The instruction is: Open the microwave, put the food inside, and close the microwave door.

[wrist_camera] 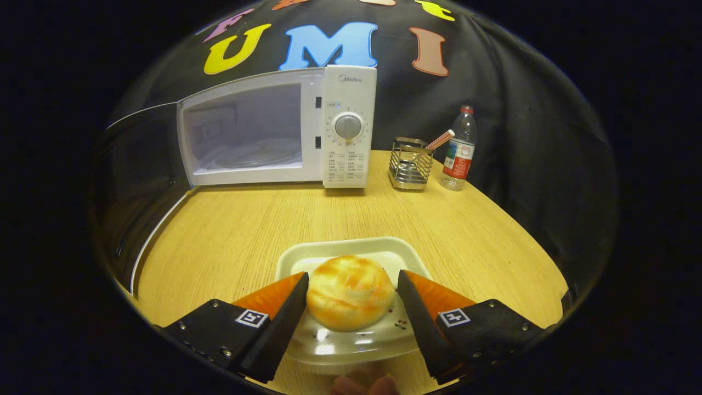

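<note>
The microwave (277, 129) at the far left of the bench (230, 230) already stands open. The bun (350, 292) on its plate (351, 255) sits near, between the fingers of the wide-spread claw (351, 282), ungripped; grasping, loading and door-closing appear to remain.

Wedge-shaped fingers (277, 329) on the gripper (352, 280), spread apart; square coded markers (252, 317) at seven and five o'clock, small screws (226, 351) nearby.
</note>
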`<state>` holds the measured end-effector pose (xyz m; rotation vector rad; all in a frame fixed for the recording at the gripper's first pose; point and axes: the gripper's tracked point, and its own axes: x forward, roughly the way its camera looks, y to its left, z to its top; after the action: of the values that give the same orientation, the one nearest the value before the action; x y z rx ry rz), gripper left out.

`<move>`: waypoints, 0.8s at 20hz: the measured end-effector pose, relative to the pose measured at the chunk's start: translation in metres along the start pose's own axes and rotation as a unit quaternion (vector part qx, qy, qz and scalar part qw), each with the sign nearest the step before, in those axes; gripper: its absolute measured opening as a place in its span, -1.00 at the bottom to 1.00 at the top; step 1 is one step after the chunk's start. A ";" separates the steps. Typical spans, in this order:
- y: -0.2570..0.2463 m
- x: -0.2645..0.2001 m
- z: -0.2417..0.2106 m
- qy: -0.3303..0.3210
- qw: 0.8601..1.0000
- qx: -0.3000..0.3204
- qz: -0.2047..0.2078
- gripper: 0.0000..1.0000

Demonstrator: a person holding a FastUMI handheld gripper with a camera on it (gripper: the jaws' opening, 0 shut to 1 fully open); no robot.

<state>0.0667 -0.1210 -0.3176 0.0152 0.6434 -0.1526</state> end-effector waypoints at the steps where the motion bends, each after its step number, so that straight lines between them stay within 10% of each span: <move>1: 0.000 0.002 0.004 0.002 1.000 0.007 0.005 0.95; 16: 0.020 -0.030 0.031 -0.138 0.990 0.023 0.007 0.42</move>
<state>0.0643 -0.0993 -0.2750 0.0419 0.3631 -0.1528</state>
